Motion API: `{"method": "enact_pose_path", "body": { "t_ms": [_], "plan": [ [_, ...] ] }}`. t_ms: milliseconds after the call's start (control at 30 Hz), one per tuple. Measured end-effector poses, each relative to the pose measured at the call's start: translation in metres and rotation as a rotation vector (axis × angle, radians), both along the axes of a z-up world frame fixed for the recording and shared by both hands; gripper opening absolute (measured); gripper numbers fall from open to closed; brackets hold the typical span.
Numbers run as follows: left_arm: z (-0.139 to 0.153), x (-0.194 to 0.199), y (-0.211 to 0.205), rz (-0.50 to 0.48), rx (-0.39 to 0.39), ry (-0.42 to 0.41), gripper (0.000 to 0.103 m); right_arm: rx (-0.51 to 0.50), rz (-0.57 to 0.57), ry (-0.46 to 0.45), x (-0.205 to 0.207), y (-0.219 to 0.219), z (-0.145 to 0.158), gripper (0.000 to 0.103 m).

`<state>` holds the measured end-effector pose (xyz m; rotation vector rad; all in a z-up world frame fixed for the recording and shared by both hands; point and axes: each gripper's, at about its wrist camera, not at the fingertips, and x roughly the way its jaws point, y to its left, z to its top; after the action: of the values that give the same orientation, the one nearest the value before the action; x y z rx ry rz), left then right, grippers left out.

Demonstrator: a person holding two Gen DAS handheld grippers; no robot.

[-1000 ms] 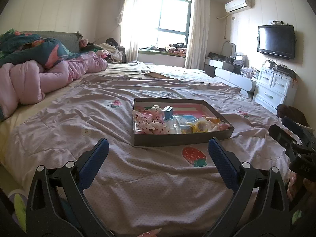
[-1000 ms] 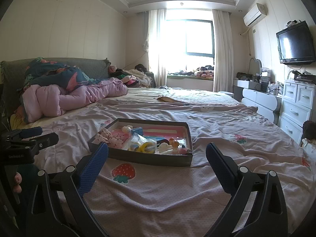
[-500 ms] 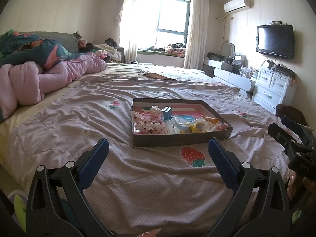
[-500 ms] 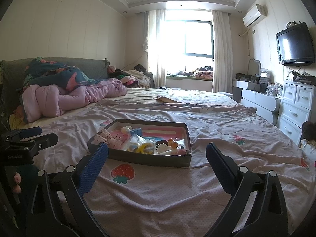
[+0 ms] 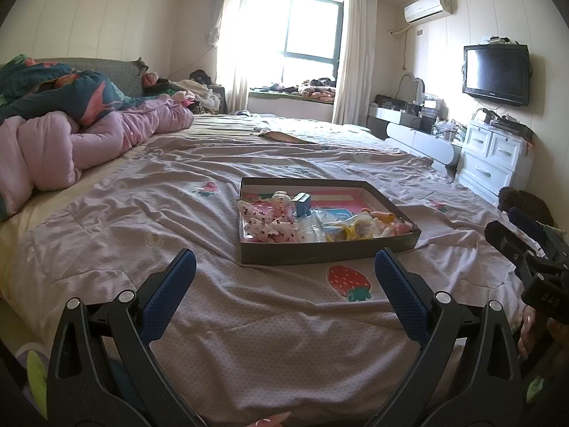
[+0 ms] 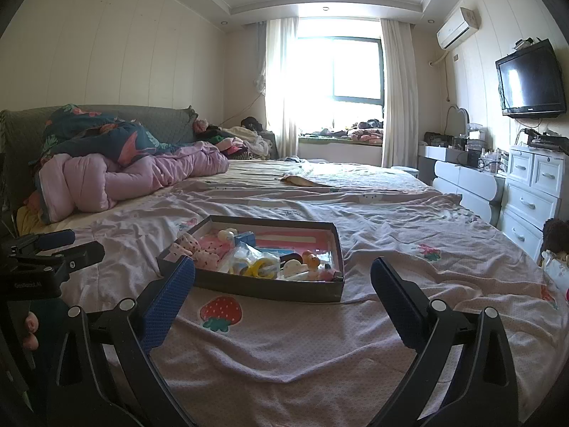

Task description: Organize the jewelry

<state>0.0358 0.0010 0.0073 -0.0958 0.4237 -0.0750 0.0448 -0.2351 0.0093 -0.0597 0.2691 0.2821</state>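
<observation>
The box (image 5: 329, 249) with the jewelry lies on the pink bedspread (image 5: 249, 320), a little ahead of both grippers and just behind a printed strawberry (image 5: 348, 282). The left gripper (image 5: 284, 277) and the right gripper (image 6: 282, 284) are both spread wide and hold nothing; they hover above the bedspread, apart from the box.

The box looks like thin cardboard with low walls, so I judge it light and easy to bend or push away on the soft bedding. The things inside seem small and light: spotted fabric bows (image 5: 274, 224), clear plastic bags (image 5: 313, 227), a yellow ring (image 6: 261, 269) and a small blue box (image 5: 302, 203). The bags are probably slippery, and the bows are soft. It is better to pinch a bow at its middle, and a bag at a free corner.

The right wrist view shows the near right corner of the box with small pale and orange pieces, which are too small to name. The left wrist view shows better the bows at the left side.
</observation>
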Motion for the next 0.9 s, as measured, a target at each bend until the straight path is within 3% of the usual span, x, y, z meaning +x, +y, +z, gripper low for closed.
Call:
{"method": "enact_pose_path", "body": {
  "t_ms": [900],
  "plan": [
    [0.0007, 0.0001, 0.0034, 0.007, 0.006, 0.008, 0.092, -0.002, -0.003, -0.001, 0.0000, -0.0015, 0.0020, 0.096]
  ]
}}
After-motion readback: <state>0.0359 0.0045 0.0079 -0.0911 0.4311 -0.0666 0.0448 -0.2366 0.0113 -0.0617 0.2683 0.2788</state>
